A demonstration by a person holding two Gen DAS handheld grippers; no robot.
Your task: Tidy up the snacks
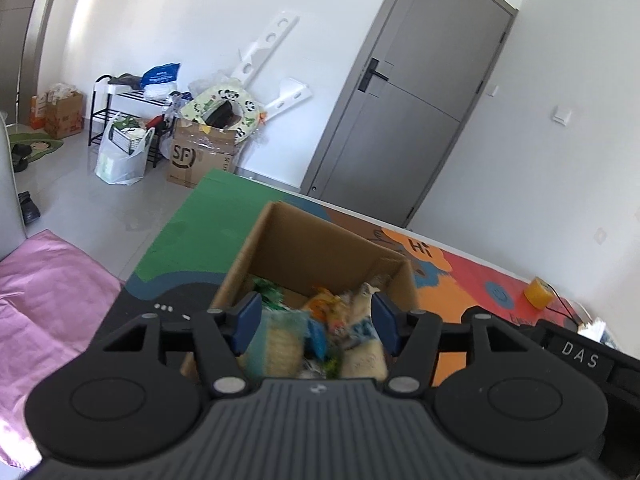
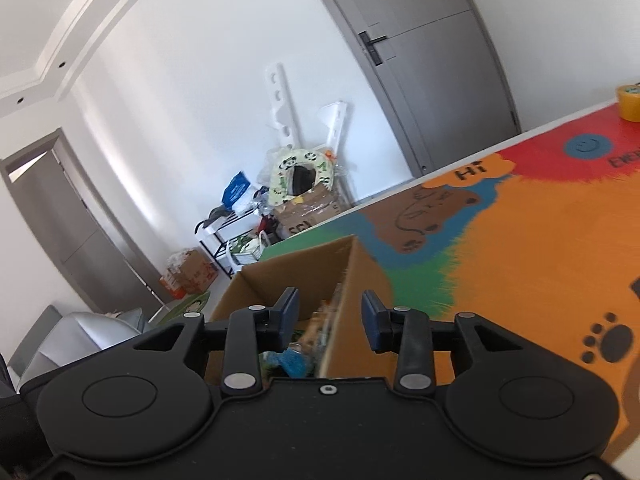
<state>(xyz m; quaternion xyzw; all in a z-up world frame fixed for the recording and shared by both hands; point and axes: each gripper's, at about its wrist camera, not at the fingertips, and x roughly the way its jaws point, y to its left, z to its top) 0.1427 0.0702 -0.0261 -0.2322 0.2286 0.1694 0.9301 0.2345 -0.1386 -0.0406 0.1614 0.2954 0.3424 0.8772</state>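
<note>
An open cardboard box [image 1: 320, 248] stands on a colourful mat [image 1: 188, 236] and holds several snack packets [image 1: 280, 344], blurred in the left wrist view. My left gripper [image 1: 316, 322] hovers over the box's opening, jaws open, with nothing between the pads. In the right wrist view the same box [image 2: 288, 276] lies below and ahead, with a blue packet [image 2: 296, 360] showing inside. My right gripper [image 2: 330, 316] is open and straddles the box's right wall [image 2: 360, 280]; the pads stand clear of the cardboard.
A yellow tape roll [image 1: 538, 292] sits far right on the mat [image 2: 520, 260], seen also as a tape roll [image 2: 628, 102] at the table's far edge. A black case [image 1: 580, 356] lies to the right, a pink cloth [image 1: 48, 300] to the left. Boxes and bags [image 1: 200, 156] crowd the floor by the wall.
</note>
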